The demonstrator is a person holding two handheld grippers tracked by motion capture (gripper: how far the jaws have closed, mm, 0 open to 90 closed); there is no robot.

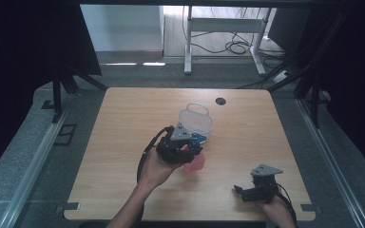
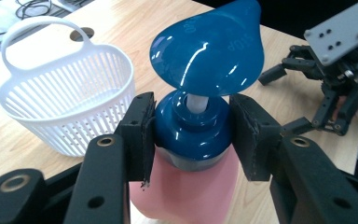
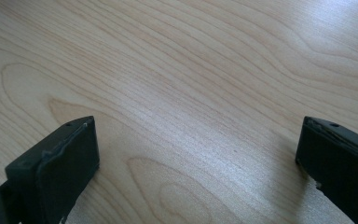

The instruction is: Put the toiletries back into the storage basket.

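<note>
Left tool clamped on the blue collar of the pump bottle. Bottle sits near the surface centre, basket just beside it at 12 o'clock. In the left gripper view its long axis runs 6 to 12, and the spout points toward 1 o'clock. That view shows collar, stem and pink body; the high view shows a pink patch under the hand. Right tool jaws wide apart over bare wood, at 4 o'clock from the bottle.
</note>
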